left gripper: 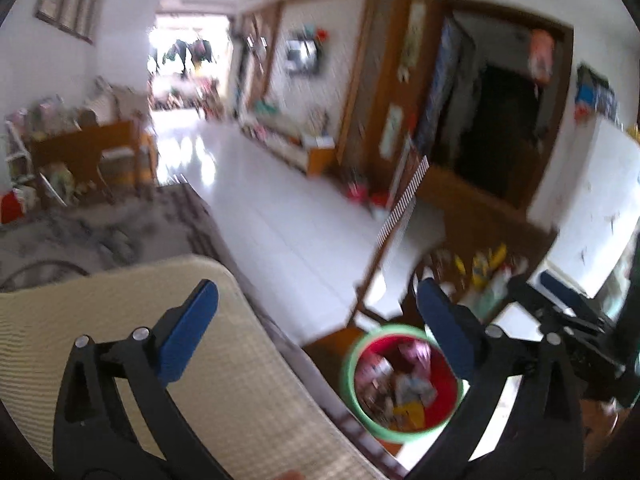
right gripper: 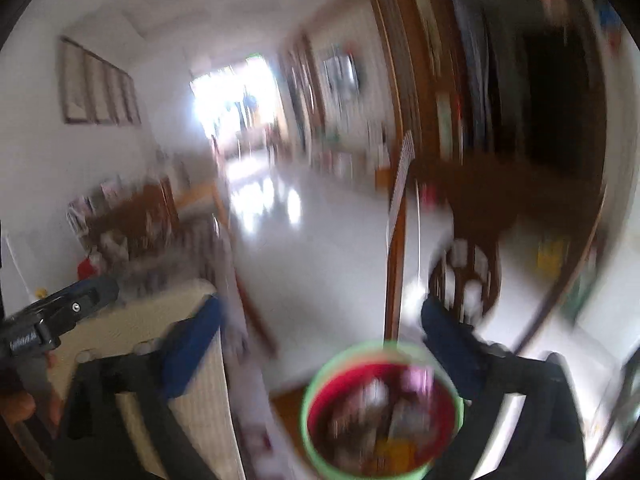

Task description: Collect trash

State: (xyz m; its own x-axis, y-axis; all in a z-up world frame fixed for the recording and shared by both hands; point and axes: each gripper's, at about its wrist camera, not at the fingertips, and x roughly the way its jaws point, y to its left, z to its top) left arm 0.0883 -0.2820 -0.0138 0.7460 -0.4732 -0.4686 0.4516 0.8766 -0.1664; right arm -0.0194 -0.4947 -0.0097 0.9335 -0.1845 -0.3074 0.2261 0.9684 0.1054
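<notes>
- Both jaws spread wide, nothing between them: our left gripper (left gripper: 316,320) and right gripper (right gripper: 320,332).
- Below, between the fingers, we see the green-rimmed red bin (left gripper: 402,380) on the floor, holding crumpled wrappers (left gripper: 408,388).
- Cream cushion (left gripper: 224,360) left of it.
- Farther: glossy white floor (left gripper: 296,216), dark doorway (left gripper: 500,132). Views blurred.

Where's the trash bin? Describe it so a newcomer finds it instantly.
Start at the cream woven cushion low in the left wrist view; to its right stands the round bin. It has a green rim, a red inside, and mixed wrappers piled within.
</notes>
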